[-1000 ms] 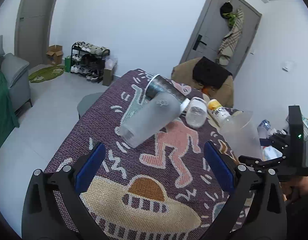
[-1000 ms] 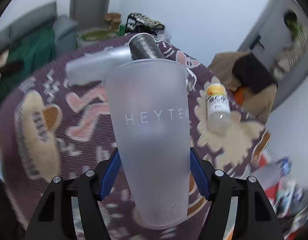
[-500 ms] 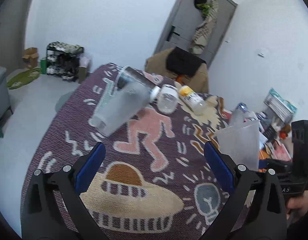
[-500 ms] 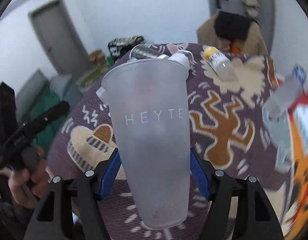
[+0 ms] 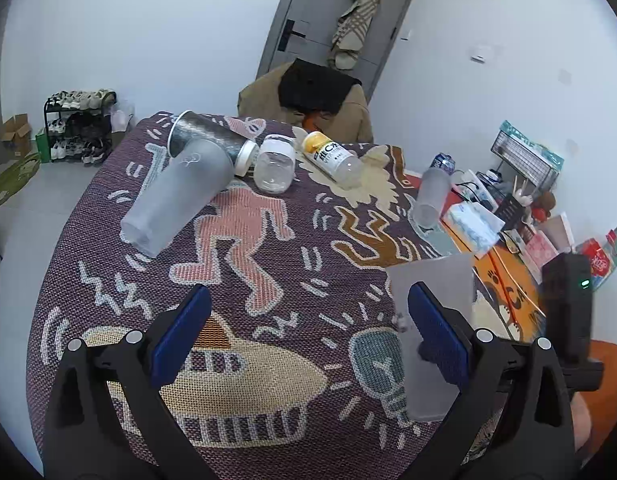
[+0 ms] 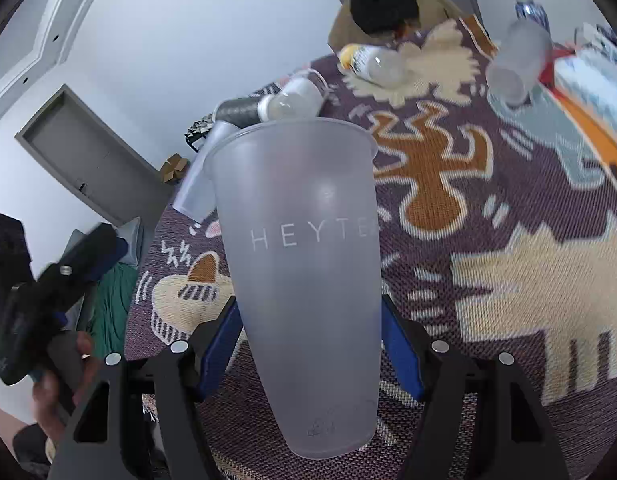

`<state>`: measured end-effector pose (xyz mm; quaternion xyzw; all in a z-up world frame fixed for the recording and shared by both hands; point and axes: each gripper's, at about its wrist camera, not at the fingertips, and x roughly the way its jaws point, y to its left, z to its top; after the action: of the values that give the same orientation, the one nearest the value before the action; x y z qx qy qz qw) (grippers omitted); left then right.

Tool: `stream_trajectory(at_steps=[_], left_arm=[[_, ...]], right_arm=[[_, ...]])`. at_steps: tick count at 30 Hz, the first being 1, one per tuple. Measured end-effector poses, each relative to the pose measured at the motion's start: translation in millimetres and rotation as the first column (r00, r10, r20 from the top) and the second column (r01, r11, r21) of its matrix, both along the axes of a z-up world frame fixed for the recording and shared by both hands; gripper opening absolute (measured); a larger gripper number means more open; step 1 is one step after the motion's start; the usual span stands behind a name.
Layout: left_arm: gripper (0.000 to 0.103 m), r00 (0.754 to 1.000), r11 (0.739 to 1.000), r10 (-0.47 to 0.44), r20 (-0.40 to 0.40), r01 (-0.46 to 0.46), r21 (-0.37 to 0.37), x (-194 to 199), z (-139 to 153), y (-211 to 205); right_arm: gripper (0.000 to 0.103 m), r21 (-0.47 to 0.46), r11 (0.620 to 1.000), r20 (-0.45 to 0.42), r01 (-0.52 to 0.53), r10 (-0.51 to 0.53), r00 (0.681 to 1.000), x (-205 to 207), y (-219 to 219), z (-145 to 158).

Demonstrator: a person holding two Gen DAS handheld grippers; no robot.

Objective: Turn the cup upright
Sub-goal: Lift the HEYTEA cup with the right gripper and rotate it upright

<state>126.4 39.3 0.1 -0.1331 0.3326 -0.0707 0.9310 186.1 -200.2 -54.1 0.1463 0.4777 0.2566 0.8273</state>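
My right gripper (image 6: 310, 346) is shut on a frosted HEYTEA cup (image 6: 304, 272), holding it near its base with the rim pointing away, above the patterned cloth. The same cup (image 5: 432, 320) shows in the left wrist view, mouth up, close behind my right finger there. My left gripper (image 5: 308, 334) is open and empty above the near part of the table. Its handle, held by a hand, shows in the right wrist view (image 6: 48, 304).
On the patterned tablecloth (image 5: 268, 264) lie a second frosted cup (image 5: 176, 196), a dark cup (image 5: 208, 136), a clear jar (image 5: 274, 164), a yellow-capped bottle (image 5: 332, 158) and another frosted cup (image 5: 430, 196). Boxes and clutter (image 5: 520, 216) fill the right edge.
The right gripper has swung the held cup right and towards the near table edge. The left gripper has drawn back, so the cup now sits beside its right finger.
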Motion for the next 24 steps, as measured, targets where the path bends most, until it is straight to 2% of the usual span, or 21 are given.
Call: stream_trajectory(at_steps=[4, 7, 11, 18, 24], left_arm=[[0.098, 1.000, 1.000, -0.022, -0.010, 0.022, -0.002, 3, -1, -3], [0.098, 1.000, 1.000, -0.025, -0.017, 0.025, -0.008, 5, -1, -4], [0.098, 0.999, 0.999, -0.038, -0.024, 0.037, -0.023, 10, 1, -7], [0.098, 0.994, 0.993, -0.089, -0.057, 0.084, -0.088, 26, 0, -18], [0.098, 0.977, 0.975, -0.160, -0.144, 0.134, -0.174, 52, -16, -31]], right_arm=[[0.068, 0.017, 0.999, -0.027, 0.028, -0.027, 0.999, 5, -1, -15], [0.079, 0.054, 0.998, -0.057, 0.044, -0.041, 0.998, 10, -6, -22], [0.089, 0.065, 0.997, 0.011, 0.041, -0.042, 0.999, 4, -15, -9], [0.093, 0.047, 0.996, 0.103, 0.081, -0.086, 0.991, -11, -47, 14], [0.095, 0.014, 0.993, 0.158, 0.118, -0.119, 0.980, -25, -71, 18]])
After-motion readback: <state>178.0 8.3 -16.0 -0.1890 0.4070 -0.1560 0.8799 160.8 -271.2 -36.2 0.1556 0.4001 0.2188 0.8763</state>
